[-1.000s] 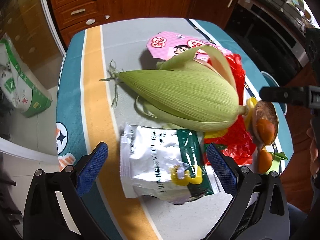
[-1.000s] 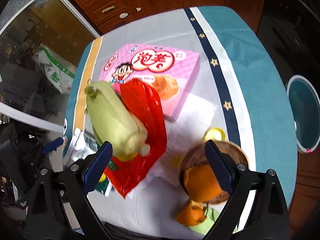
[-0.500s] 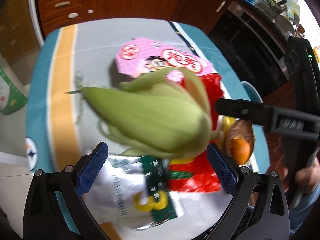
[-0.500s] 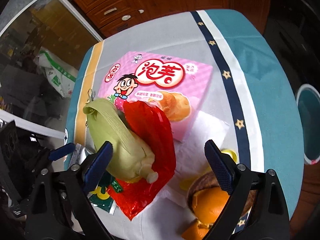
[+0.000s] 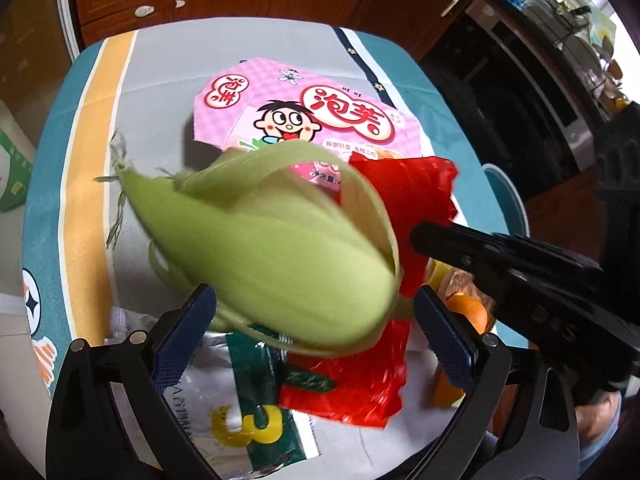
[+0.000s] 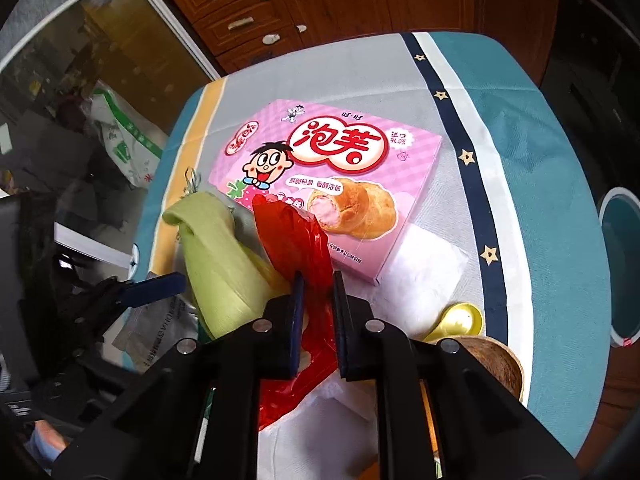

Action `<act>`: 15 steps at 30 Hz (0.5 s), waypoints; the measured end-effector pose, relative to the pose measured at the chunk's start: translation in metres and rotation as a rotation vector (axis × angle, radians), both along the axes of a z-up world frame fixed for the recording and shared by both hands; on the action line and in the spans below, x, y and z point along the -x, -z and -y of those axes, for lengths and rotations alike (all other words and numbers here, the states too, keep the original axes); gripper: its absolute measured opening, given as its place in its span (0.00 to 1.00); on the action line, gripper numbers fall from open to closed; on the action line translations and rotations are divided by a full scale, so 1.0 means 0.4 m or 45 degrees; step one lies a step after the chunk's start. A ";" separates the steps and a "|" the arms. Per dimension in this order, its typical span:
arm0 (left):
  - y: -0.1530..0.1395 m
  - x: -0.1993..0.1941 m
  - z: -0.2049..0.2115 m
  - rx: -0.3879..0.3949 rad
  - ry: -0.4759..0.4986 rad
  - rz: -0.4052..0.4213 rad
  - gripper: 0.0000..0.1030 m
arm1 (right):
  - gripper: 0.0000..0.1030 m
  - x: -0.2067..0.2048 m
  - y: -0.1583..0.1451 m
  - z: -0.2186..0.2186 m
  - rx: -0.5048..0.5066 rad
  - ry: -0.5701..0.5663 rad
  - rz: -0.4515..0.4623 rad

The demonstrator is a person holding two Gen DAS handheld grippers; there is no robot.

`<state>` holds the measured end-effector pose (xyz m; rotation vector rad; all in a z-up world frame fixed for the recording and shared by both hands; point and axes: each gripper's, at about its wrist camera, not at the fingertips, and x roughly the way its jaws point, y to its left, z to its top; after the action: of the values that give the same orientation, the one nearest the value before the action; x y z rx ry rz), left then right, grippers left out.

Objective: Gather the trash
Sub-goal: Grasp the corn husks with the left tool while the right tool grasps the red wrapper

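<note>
A green corn husk (image 5: 280, 248) lies on a red plastic wrapper (image 5: 404, 200) in the middle of the table; it also shows in the right wrist view (image 6: 216, 256). My left gripper (image 5: 316, 336) is open, its blue pads on either side of the husk's near end. My right gripper (image 6: 316, 312) is shut on the red wrapper (image 6: 292, 232), beside the husk's stem end. A pink snack box (image 6: 332, 184) lies behind them. A silver and green packet (image 5: 224, 412) lies under the husk's near end.
An orange peel in a brown shell (image 5: 464, 308) sits at the right, with a yellow spoon (image 6: 456, 320) and white tissue (image 6: 424, 264) near it. A teal bin (image 6: 620, 264) stands on the floor to the right. Wooden drawers (image 6: 256, 20) stand behind the table.
My right gripper has closed on the red wrapper and moved in beside the husk. My left gripper has moved forward around the husk's near end, still open.
</note>
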<state>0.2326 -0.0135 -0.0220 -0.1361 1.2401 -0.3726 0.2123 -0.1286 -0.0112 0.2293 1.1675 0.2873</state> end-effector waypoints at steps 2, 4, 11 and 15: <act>0.004 -0.005 0.015 -0.039 -0.010 0.002 0.96 | 0.13 0.008 -0.005 0.017 -0.035 0.006 0.000; 0.014 -0.014 0.033 -0.111 -0.052 0.003 0.96 | 0.13 0.017 -0.007 0.032 -0.051 0.018 0.001; 0.060 -0.034 0.022 -0.119 -0.206 -0.072 0.97 | 0.09 0.038 -0.006 0.086 -0.096 0.051 0.003; 0.055 -0.034 0.009 -0.084 -0.276 -0.100 0.97 | 0.11 0.034 0.008 0.106 -0.121 0.044 -0.015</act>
<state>0.2463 -0.0171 -0.0441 -0.2284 1.2996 -0.1396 0.1985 -0.1708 -0.0143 0.3351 1.1619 0.3115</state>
